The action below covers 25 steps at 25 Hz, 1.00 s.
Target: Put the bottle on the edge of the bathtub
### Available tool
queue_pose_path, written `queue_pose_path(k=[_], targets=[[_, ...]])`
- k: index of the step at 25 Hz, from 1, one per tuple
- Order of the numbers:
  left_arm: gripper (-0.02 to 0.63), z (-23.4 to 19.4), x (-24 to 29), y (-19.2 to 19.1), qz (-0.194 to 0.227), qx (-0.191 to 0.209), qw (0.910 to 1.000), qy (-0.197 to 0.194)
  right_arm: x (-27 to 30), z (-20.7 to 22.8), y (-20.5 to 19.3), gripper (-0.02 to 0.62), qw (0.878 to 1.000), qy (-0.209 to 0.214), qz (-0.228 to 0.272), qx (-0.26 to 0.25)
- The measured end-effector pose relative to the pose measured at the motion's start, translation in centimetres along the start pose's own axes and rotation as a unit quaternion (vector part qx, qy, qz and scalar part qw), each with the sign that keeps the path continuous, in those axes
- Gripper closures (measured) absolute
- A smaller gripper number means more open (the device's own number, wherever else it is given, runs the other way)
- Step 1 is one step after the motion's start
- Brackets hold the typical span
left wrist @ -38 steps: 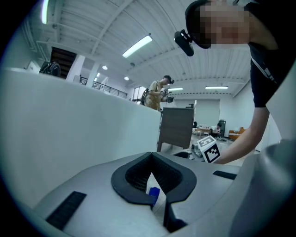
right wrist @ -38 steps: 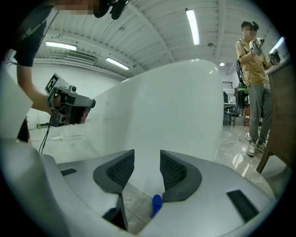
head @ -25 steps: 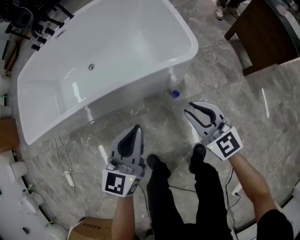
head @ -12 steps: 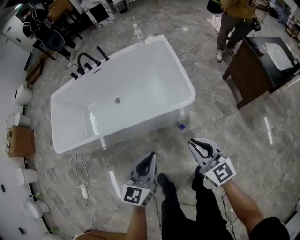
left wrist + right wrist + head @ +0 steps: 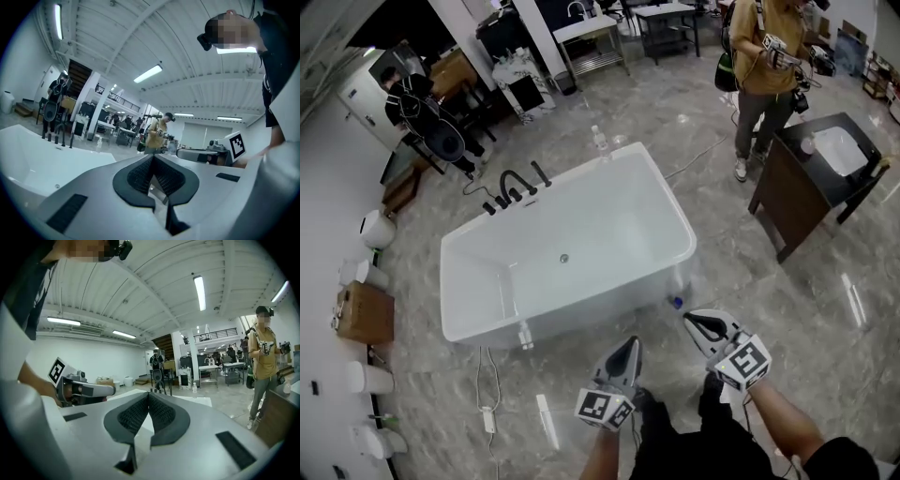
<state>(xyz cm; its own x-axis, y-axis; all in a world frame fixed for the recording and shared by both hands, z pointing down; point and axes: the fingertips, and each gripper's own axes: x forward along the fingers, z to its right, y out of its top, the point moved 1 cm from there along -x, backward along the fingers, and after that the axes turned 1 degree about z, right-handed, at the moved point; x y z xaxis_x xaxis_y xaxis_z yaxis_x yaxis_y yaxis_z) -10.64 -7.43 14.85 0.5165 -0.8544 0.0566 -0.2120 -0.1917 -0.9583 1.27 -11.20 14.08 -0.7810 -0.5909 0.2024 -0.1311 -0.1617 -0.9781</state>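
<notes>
A clear bottle with a blue cap (image 5: 677,302) is on the floor against the near right corner of the white bathtub (image 5: 666,211). Whether it stands or lies I cannot tell. My right gripper (image 5: 690,322) is just below it in the head view, apart from it, shut with nothing between its pads (image 5: 140,414). My left gripper (image 5: 632,343) points at the tub's near side, also shut and empty, its pads (image 5: 140,174) meeting at the tip. A second small bottle (image 5: 600,141) stands on the floor beyond the tub's far corner.
Black tap fittings (image 5: 514,185) rise at the tub's far left rim. A dark wooden vanity with a white basin (image 5: 814,178) stands to the right, with a person in a yellow top (image 5: 766,58) beside it. A cardboard box (image 5: 366,312) and a power strip (image 5: 488,418) lie at the left.
The head view has swung up from the floor to take in the whole tub and the room. Both grippers sit lower in the frame. The right gripper's jaws have gone from open to shut.
</notes>
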Motion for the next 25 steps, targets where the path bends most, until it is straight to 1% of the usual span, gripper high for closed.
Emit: queue_pose_path(k=[1,3,5,7,11,14,18,20,23,25], targets=[[0.595,0.9,-0.2,0.4,0.003,0.0,1.0,0.0,-0.7,-0.5,0.2,0.581,1.0,0.01,0.006,0.004],[0.595,2.4,-0.9,1.0,0.007,0.012,0.9999,0.003,-2.0,-1.6,0.4,0.581,0.999,0.025,0.023,0.011],[0.595,3.5,-1.6,1.8,0.014,0.025,0.9994,0.017,-3.4,-2.6,1.2,0.582,0.998,0.04,0.043,0.016],[0.595,4.9,-1.9,2.5,0.025,0.023,0.9989,0.033,-5.2,-2.7,2.5,0.583,0.997,0.055,0.054,0.015],[0.595,7.6,-2.3,3.1,0.037,0.009,0.9971,0.067,-7.8,-1.7,3.5,0.583,0.996,0.074,0.036,0.014],[0.595,8.4,-2.7,2.1,0.038,-0.005,0.9952,0.09,-8.1,-1.3,3.0,0.583,0.995,0.095,0.025,0.016],[0.595,9.2,-3.5,0.3,0.03,-0.011,0.9956,0.088,-8.6,-2.1,1.6,0.583,0.994,0.098,0.024,0.029],[0.595,10.3,-4.7,0.2,0.029,-0.009,0.996,0.084,-9.8,-3.2,1.4,0.583,0.994,0.098,0.027,0.035],[0.595,12.1,-6.6,0.5,0.034,-0.002,0.9969,0.071,-11.3,-4.9,1.5,0.583,0.995,0.095,0.034,0.026],[0.595,13.1,-8.3,0.1,0.033,-0.002,0.9975,0.063,-12.5,-6.2,1.3,0.583,0.996,0.082,0.039,0.025]])
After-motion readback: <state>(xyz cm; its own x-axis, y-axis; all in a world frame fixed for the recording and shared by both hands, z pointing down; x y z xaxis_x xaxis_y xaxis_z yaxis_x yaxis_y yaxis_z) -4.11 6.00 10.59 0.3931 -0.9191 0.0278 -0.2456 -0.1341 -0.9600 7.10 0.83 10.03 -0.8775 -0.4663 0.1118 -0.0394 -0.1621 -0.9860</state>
